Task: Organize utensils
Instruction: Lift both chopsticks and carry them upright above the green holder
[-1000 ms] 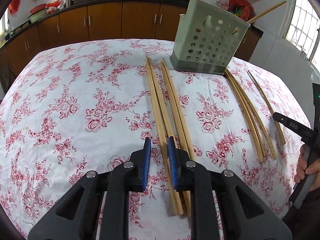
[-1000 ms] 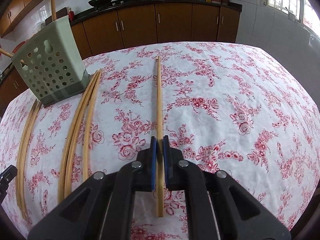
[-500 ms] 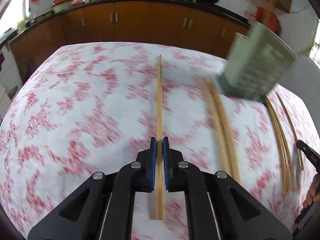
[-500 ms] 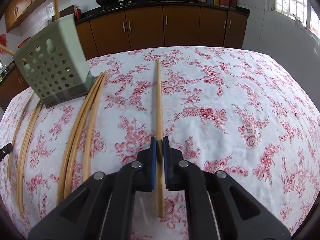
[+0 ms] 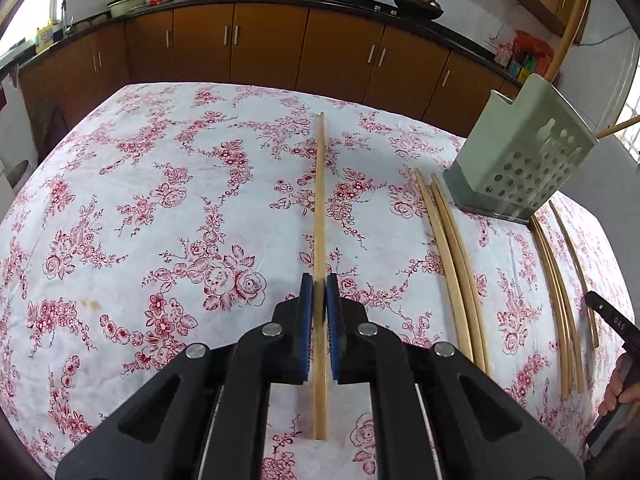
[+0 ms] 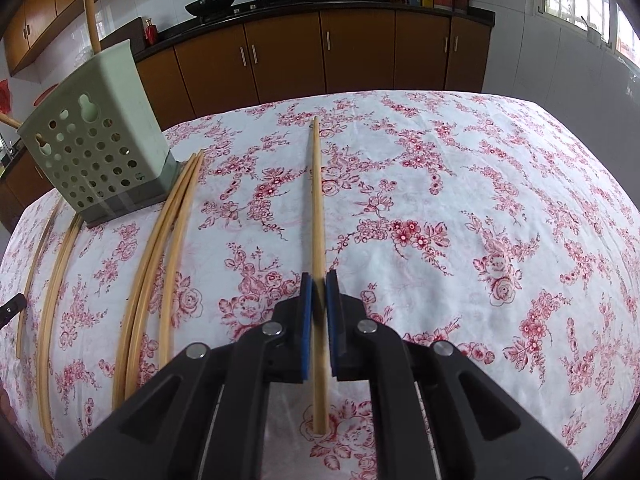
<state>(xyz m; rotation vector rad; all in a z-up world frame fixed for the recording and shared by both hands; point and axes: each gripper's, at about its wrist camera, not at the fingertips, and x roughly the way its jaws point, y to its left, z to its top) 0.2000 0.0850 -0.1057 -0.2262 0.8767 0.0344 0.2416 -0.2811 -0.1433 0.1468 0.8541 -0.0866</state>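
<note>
My left gripper (image 5: 319, 285) is shut on a wooden chopstick (image 5: 320, 200) that points straight ahead, held above the floral tablecloth. My right gripper (image 6: 319, 283) is shut on another wooden chopstick (image 6: 317, 200), also pointing ahead over the cloth. The pale green perforated utensil holder (image 5: 524, 160) stands to the right in the left wrist view and to the left in the right wrist view (image 6: 96, 140), with chopsticks sticking out of it. Loose chopsticks (image 5: 452, 264) lie on the cloth beside the holder, and several more (image 6: 160, 256) show in the right wrist view.
The table (image 5: 140, 200) has a white cloth with red flowers. More chopsticks (image 5: 560, 280) lie right of the holder. The other gripper and a hand (image 5: 620, 360) show at the right edge. Brown kitchen cabinets (image 6: 360, 60) with woks on the counter stand behind.
My left gripper closed on a chopstick, lifted it and swung left away from the holder. My right gripper kept its chopstick and rose slightly.
</note>
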